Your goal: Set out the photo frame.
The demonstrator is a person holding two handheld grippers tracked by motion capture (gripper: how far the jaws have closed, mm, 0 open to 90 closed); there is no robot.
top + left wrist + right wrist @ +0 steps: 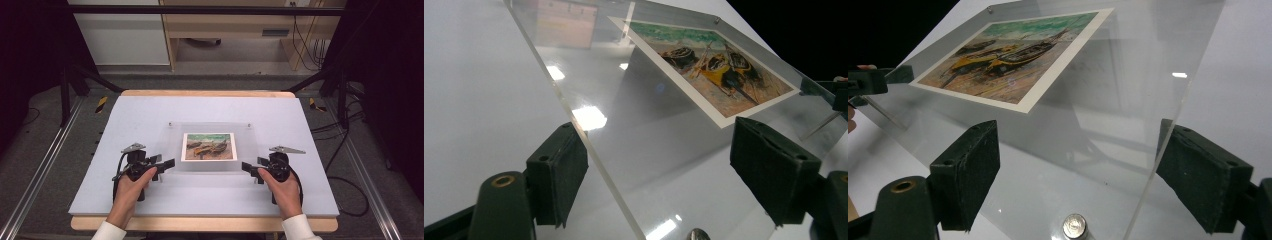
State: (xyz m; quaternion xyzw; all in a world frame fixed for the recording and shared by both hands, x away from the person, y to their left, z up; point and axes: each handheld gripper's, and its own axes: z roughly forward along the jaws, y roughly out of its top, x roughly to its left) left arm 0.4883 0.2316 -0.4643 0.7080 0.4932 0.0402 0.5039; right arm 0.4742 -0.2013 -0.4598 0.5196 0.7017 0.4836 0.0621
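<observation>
Spread wide on the left gripper, pads straddling the near left edge of the clear acrylic frame without pressing on it; likewise on the right gripper, pads standing off either side of the near right edge, nothing clamped. Seen from above, both grippers aimed inward at the frame's two near corners, hands resting low on the pale blue-white mat. Risk, as a judgement: slick, hard plastic under small pads, so a pinch taken too near the corner, or uneven between the two sides, likely to let the panel slide, twist or drop back on the mat; closing one side ahead of the other apt to push the frame sideways instead of gripping it; a squeeze on the thin edge alone apt to slip off. Frame itself: a transparent slab, glossy with ceiling-light reflections, small metal studs at the corners, a white-bordered print of beached boats sandwiched in the middle. Placed at the centre of the mat on the wooden table, tilted up toward the far side in both gripper views, though how far it clears the mat cannot be told.
</observation>
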